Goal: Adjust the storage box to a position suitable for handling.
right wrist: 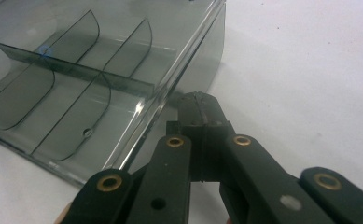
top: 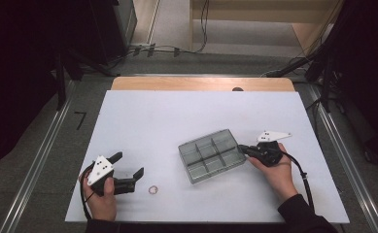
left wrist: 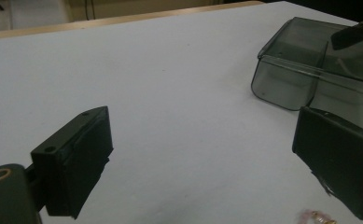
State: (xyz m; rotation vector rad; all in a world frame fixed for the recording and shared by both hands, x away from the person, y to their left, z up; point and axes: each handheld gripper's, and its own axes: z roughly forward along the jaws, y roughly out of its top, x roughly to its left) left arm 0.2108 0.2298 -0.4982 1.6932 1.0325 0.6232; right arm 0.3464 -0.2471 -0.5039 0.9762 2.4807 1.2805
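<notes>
The smoky transparent plastic organiser tray (top: pixel 211 155), split by dividers into six compartments that look bare, lies on the white table top (top: pixel 143 121) a little right of centre, turned at an angle to the table's edges. The right gripper (top: pixel 243 148) has its jaws pressed together with nothing between them, and their joined tip lies against the outside of the tray's right-hand wall; whether it truly touches the wall or stops just short is hard to tell from the right gripper view (right wrist: pixel 198 103). By the look of it, the step in hand is nudging or steadying the tray from that side. Well apart, near the front edge, lies a small pinkish ring (top: pixel 153 190), just beside the left gripper (top: pixel 127 164), whose jaws are spread wide and empty. The next move probably calls for that gripper to close gently around the ring and carry it to a compartment.
</notes>
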